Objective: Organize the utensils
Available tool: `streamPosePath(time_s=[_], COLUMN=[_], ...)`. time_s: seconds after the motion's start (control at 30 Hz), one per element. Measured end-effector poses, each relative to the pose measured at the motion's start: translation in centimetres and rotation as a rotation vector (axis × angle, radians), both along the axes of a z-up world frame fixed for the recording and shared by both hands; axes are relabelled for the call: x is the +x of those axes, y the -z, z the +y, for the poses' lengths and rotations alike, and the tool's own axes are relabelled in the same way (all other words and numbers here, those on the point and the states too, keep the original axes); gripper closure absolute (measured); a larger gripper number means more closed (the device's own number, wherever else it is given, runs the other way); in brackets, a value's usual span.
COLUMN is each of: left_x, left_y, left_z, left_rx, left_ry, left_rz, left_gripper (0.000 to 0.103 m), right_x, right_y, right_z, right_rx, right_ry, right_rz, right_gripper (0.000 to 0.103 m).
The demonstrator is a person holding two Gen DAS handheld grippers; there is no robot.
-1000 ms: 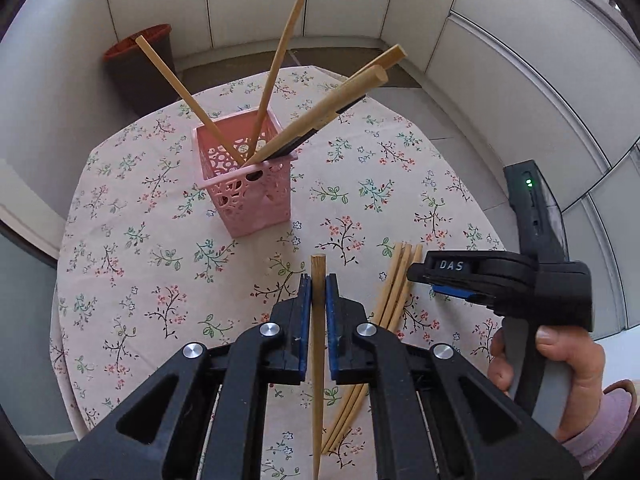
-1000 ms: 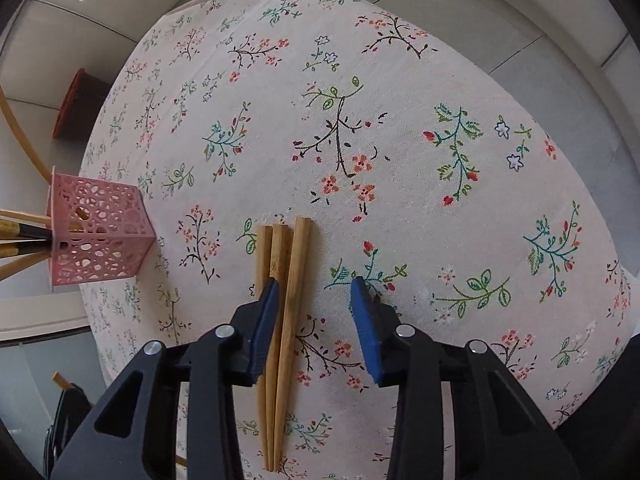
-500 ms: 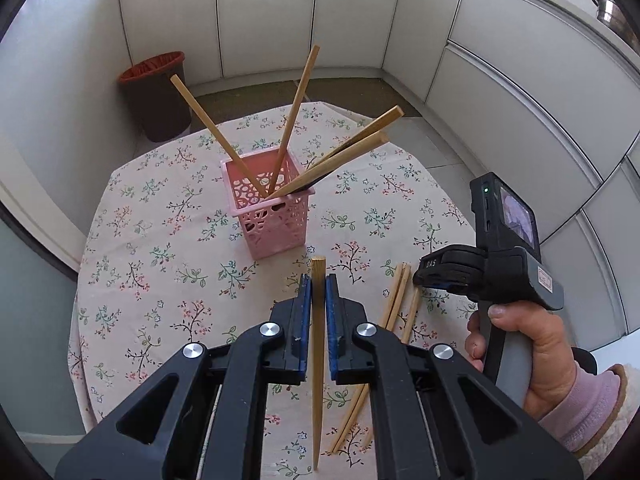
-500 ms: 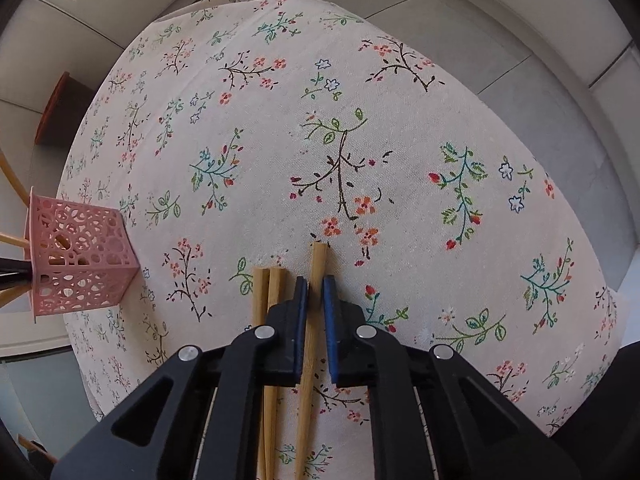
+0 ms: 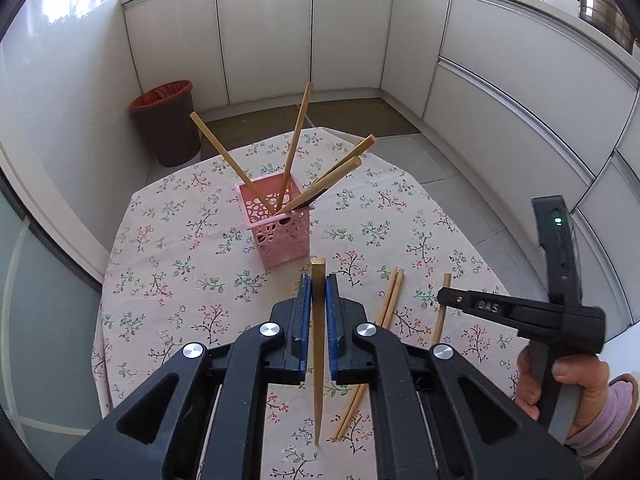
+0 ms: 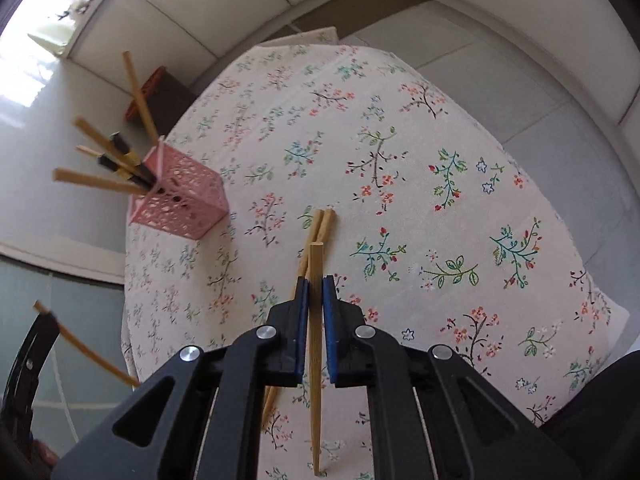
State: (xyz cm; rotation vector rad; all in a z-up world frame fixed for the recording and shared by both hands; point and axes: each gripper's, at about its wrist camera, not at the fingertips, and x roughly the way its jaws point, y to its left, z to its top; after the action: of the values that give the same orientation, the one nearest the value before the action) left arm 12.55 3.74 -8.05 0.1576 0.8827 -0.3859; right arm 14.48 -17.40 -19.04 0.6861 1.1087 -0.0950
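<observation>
Wooden chopsticks [image 5: 318, 344] [image 6: 315, 344] pinched in our left gripper [image 5: 315, 292] and right gripper [image 6: 315, 292], we should tip them upright above the pink basket [image 5: 280, 236] before releasing.

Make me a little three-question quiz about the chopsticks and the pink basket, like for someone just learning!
1. True or false: each gripper is shut on one chopstick.
2. How many chopsticks lie loose on the tablecloth?
3. Where is the pink basket: A on the floor, B on the table, C in a hand?

Key:
1. True: left gripper grips one chopstick, right gripper another chopstick.
2. Two, a loose pair.
3. B.
</observation>
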Motion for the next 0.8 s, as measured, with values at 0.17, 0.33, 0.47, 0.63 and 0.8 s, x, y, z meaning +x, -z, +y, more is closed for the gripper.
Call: streamPosePath(time_s=[0.17, 0.33, 0.47, 0.63, 0.8], left_x=[-0.8, -1.3, -1.4, -1.2, 1.2], left_y=[-0.5, -1.6, -2.7, -4.5, -0.6], left_z=[0.3, 1.2, 2.3, 3.5, 1.6], left_rx=[-0.002, -0.036, -0.078, -0.141, -0.123], left_ry=[-0.005, -0.019, -0.045, -0.062, -0.007], left_rz=[-0.014, -0.030, -0.044, -0.055, 0.146], left_gripper=[0.096, 0.096, 0.096, 0.096, 0.096], right_x=[-4.1, -6.9, -7.8, -8.3, -8.3], right_y=[-5.2, -10.0, -12.2, -14.0, -14.2], right_z=[0.9, 2.0, 1.5, 0.8, -0.6], right_rx=[-0.018, -0.085, -0.080, -0.083, -0.112], right_ry=[-0.115, -0.189, -0.188, -0.171, -0.141], right_rz=[-0.161, -0.327, -0.387, -0.425, -0.425], right_gripper=[0.095, 0.095, 0.095, 0.095, 0.095])
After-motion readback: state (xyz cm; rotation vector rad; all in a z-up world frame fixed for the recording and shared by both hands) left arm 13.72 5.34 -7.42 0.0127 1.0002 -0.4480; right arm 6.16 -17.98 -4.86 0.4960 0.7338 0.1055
